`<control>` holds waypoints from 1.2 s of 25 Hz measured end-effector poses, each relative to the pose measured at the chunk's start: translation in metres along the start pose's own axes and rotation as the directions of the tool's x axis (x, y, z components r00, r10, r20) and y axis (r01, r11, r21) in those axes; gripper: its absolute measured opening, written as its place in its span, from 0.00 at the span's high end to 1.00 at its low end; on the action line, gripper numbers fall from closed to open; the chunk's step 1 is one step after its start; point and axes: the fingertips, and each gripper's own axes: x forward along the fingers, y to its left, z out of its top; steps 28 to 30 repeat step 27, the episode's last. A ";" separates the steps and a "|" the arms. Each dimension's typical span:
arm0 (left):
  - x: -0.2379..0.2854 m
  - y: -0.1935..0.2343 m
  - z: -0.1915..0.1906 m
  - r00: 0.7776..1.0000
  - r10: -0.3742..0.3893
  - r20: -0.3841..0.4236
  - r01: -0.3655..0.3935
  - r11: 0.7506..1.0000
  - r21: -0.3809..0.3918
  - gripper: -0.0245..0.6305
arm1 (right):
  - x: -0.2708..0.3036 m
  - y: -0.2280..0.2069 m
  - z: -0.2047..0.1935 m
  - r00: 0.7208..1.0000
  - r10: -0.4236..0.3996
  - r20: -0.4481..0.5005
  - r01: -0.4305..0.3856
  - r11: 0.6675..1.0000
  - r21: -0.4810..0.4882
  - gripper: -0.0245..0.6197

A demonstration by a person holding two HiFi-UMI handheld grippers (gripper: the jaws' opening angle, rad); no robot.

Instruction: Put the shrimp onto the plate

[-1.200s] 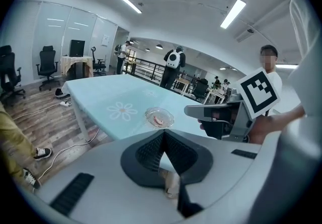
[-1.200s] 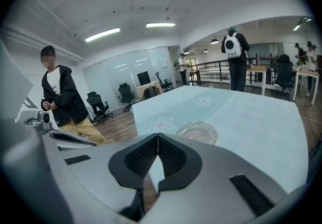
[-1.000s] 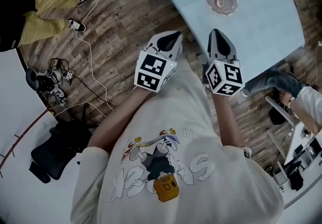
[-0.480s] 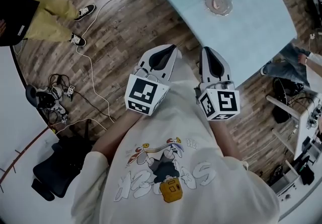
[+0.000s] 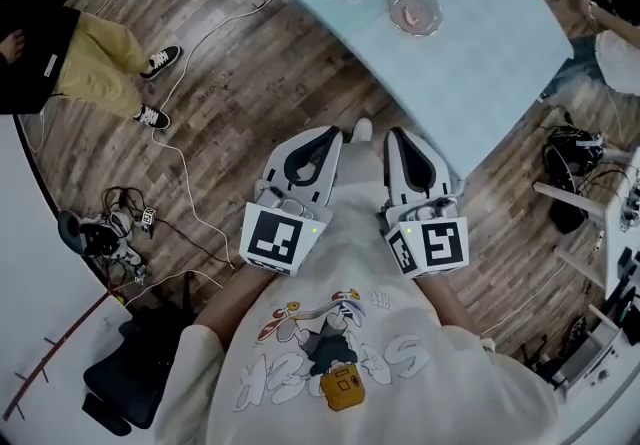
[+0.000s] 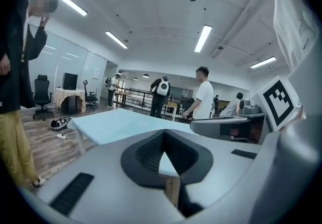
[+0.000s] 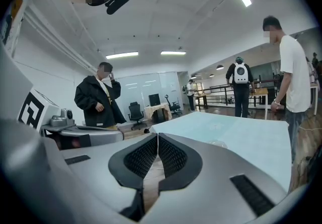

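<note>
A clear glass plate (image 5: 413, 10) stands on the light blue table (image 5: 480, 53), and a pink shrimp (image 5: 408, 11) lies in it. Both grippers are held close to the person's chest, over the wood floor and short of the table's near edge. My left gripper (image 5: 331, 134) is shut with nothing in it, its jaws meeting at the tip (image 6: 162, 133). My right gripper (image 5: 394, 136) is likewise shut and empty (image 7: 157, 135). Past its tip, the right gripper view shows the plate (image 7: 217, 143) small on the table (image 7: 241, 135).
A person in yellow trousers (image 5: 95, 48) stands at the left. White cables (image 5: 190, 173) and a black device (image 5: 95, 233) lie on the floor. A black chair (image 5: 135, 373) is at the lower left. Another person (image 5: 615, 53) and a black bag (image 5: 570, 148) are right of the table.
The person has stepped back from the table: the plate and table edge now lie farther from both grippers, which sit lower in view. Both stay shut.
</note>
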 end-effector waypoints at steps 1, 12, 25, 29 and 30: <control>-0.002 -0.002 0.004 1.000 0.002 0.003 -0.002 1.000 0.003 0.95 | -0.002 0.002 0.001 1.000 -0.001 0.004 0.001 1.000 -0.006 0.92; -0.010 0.009 0.002 1.000 0.016 0.000 -0.016 0.999 0.030 0.95 | 0.011 0.020 -0.007 1.000 0.026 -0.006 -0.026 1.000 0.006 0.92; -0.006 0.006 -0.010 0.999 -0.036 0.029 0.034 0.998 0.057 0.95 | 0.009 0.009 -0.027 0.997 0.017 -0.071 -0.013 0.998 0.058 0.92; -0.002 0.009 -0.015 0.999 -0.037 0.018 0.036 0.998 0.046 0.95 | 0.012 0.007 -0.031 0.997 0.019 -0.076 -0.014 0.998 0.067 0.92; -0.002 0.009 -0.015 0.999 -0.037 0.018 0.036 0.998 0.046 0.95 | 0.012 0.007 -0.031 0.997 0.019 -0.076 -0.014 0.998 0.067 0.92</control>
